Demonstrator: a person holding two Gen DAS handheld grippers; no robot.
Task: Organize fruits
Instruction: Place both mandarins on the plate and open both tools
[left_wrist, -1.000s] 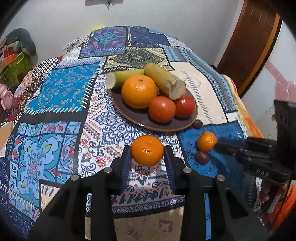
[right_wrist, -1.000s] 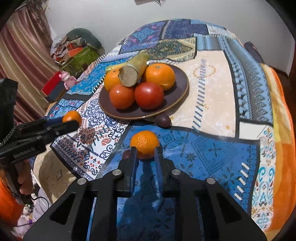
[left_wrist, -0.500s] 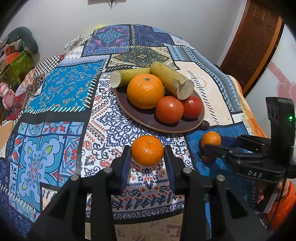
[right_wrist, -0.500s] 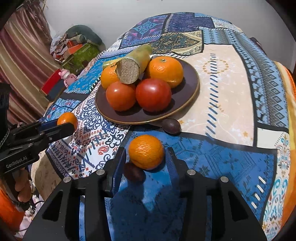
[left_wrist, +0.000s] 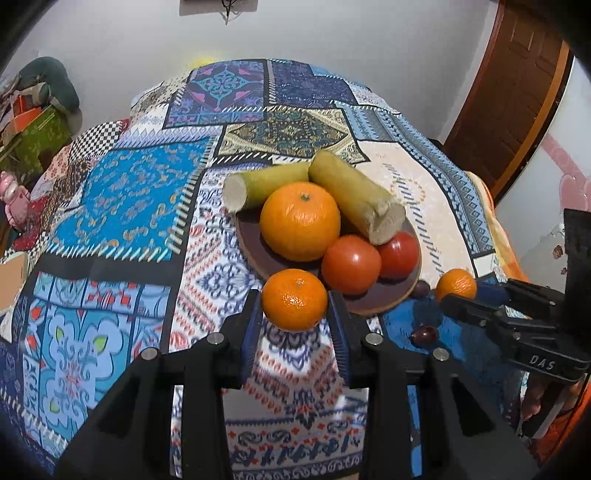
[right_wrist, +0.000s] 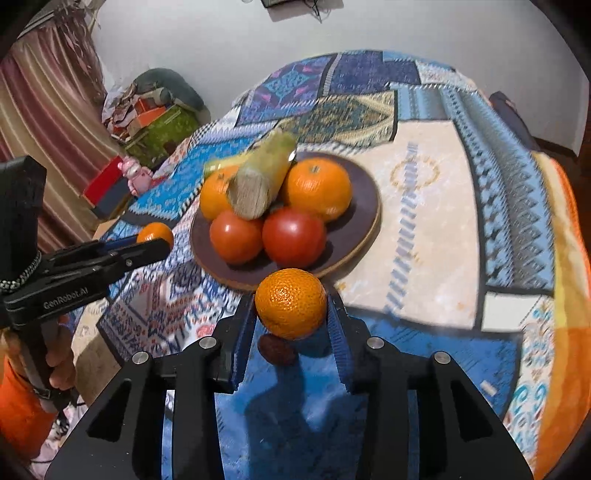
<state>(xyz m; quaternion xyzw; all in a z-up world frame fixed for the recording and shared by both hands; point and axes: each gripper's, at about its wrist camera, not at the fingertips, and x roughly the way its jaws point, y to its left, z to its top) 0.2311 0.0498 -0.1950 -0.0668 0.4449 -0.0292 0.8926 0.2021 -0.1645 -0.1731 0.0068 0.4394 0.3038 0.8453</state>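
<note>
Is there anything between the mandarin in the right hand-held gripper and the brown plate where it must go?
Nothing visible blocks the way: the mandarin in the right hand-held gripper is just before the brown plate's near rim. The landing space is tight, since two tomatoes sit right behind that rim.

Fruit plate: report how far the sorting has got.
Done: plate holds oranges, two tomatoes and two cane pieces. In hand: left tongs grip one tangerine, right tongs another tangerine. Left: two small dark fruits on the cloth.
</note>
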